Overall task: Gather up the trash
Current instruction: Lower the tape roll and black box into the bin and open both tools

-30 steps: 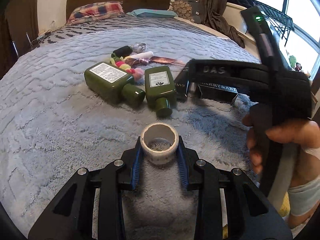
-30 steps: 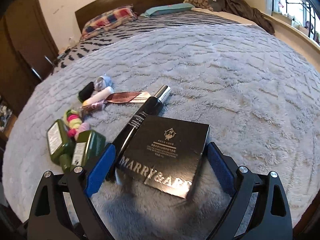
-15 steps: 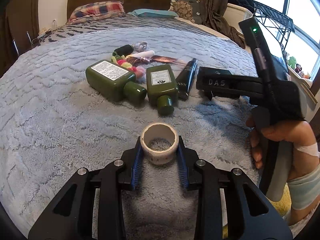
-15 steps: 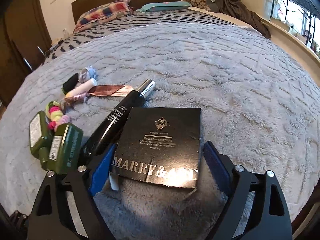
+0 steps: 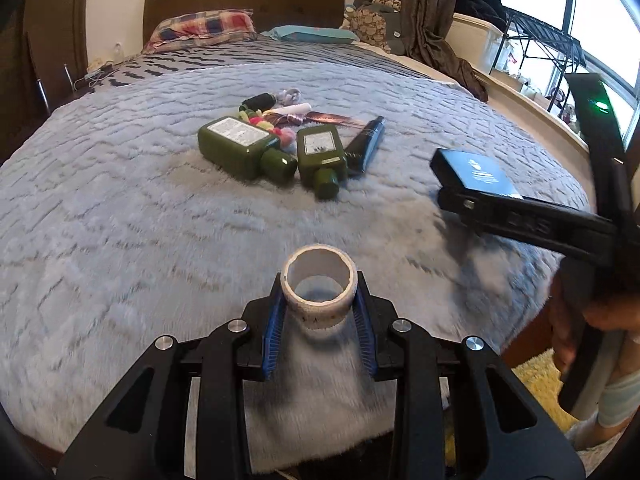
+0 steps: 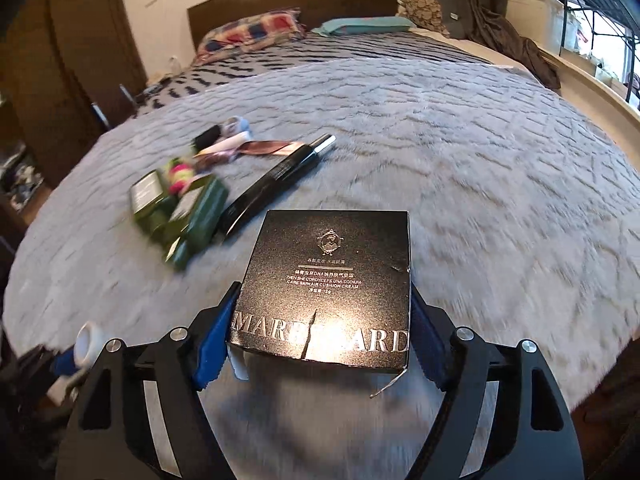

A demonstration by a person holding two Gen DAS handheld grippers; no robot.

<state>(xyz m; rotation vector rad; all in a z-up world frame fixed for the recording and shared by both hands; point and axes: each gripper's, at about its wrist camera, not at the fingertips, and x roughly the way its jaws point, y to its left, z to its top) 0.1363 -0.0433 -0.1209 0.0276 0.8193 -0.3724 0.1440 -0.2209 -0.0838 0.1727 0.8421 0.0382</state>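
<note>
Left gripper (image 5: 319, 322): blue pads pinched on a white tape roll (image 5: 318, 291), hole facing up, held off the grey blanket (image 5: 120, 240) at the near edge. Right gripper (image 6: 320, 338): fingers spread wide, clamped on the two sides of a flat black box (image 6: 326, 284), lifted at the near right.

Remaining pile lies far and left of the box: two green bottles (image 5: 244, 152), black tube (image 5: 366, 144) with its long axis running near-to-far. Both grippers full; no bin visible. Left gripper looks nearer the pile.
</note>
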